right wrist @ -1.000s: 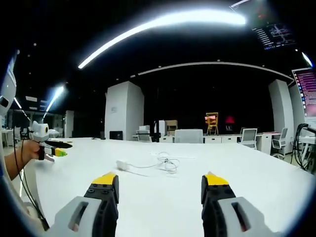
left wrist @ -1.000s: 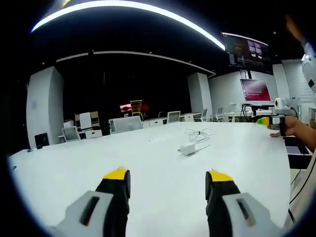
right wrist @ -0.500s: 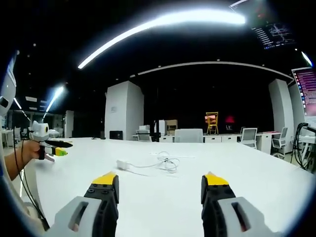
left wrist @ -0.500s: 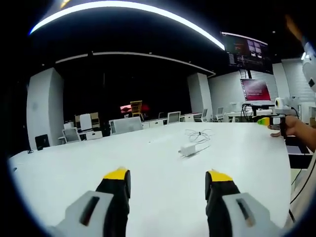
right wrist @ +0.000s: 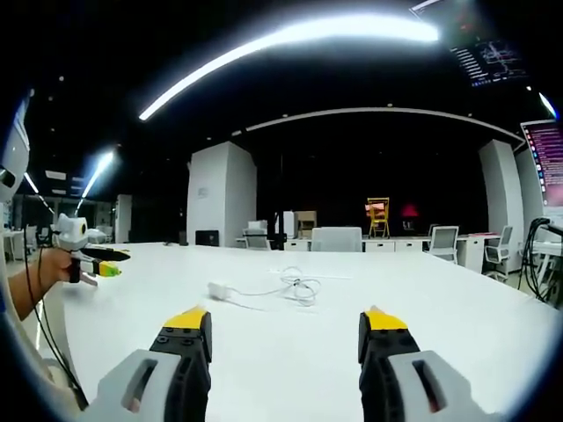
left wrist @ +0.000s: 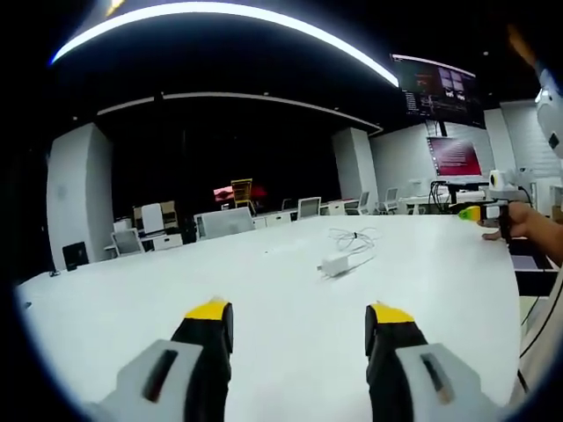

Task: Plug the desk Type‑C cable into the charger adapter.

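Item: white charger adapter point(left wrist: 335, 264) with coiled Type‑C cable point(left wrist: 355, 238), lying mid-table on the white table point(left wrist: 264, 290), well apart from both near edges; the cable appears already attached at one end, though this cannot be told for certain.

Left hand-held gripper point(left wrist: 299, 318): being held spread, nothing pinched.

Right hand-held gripper point(right wrist: 286, 323): likewise spread, empty.

Change: almost none is being registered over the last second; the approach is judged not yet begun.
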{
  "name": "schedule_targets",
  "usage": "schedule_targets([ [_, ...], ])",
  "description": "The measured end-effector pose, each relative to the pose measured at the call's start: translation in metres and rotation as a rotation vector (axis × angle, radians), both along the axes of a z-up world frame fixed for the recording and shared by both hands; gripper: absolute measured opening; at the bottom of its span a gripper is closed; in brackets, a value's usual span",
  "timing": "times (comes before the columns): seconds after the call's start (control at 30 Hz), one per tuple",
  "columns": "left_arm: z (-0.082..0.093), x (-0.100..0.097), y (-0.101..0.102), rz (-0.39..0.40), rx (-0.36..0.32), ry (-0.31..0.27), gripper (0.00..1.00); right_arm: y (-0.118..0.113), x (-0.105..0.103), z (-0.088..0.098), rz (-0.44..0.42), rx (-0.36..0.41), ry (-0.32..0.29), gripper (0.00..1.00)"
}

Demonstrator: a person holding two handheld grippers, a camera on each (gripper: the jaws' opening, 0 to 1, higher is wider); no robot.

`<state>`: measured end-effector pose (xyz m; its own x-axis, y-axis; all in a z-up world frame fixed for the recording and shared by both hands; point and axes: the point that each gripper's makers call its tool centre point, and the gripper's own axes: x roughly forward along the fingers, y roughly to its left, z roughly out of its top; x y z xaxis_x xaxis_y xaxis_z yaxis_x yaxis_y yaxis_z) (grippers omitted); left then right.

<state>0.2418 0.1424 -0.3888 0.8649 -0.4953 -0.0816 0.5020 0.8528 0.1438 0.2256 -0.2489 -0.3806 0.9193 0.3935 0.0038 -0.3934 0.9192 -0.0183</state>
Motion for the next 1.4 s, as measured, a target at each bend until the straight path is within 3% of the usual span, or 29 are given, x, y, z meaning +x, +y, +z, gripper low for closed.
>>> schedule_targets([
  [0.53, 0.000, -0.003, 0.000, 0.006, -0.010, -0.023, 0.61, -0.003, 0.003, -0.002, 0.001, -0.005, 0.009, 0.68],
  [0.83, -0.001, -0.006, 0.003, 0.019, -0.020, -0.009, 0.61, -0.003, 0.004, -0.001, 0.001, -0.004, 0.011, 0.68],
  [1.07, -0.007, -0.006, 0.003, 0.016, -0.014, 0.004, 0.61, 0.004, 0.002, 0.013, 0.034, 0.025, -0.025, 0.66],
  [1.4, -0.019, -0.006, 0.009, 0.031, -0.032, 0.030, 0.61, 0.006, 0.003, 0.011, 0.033, 0.016, -0.025, 0.66],
])
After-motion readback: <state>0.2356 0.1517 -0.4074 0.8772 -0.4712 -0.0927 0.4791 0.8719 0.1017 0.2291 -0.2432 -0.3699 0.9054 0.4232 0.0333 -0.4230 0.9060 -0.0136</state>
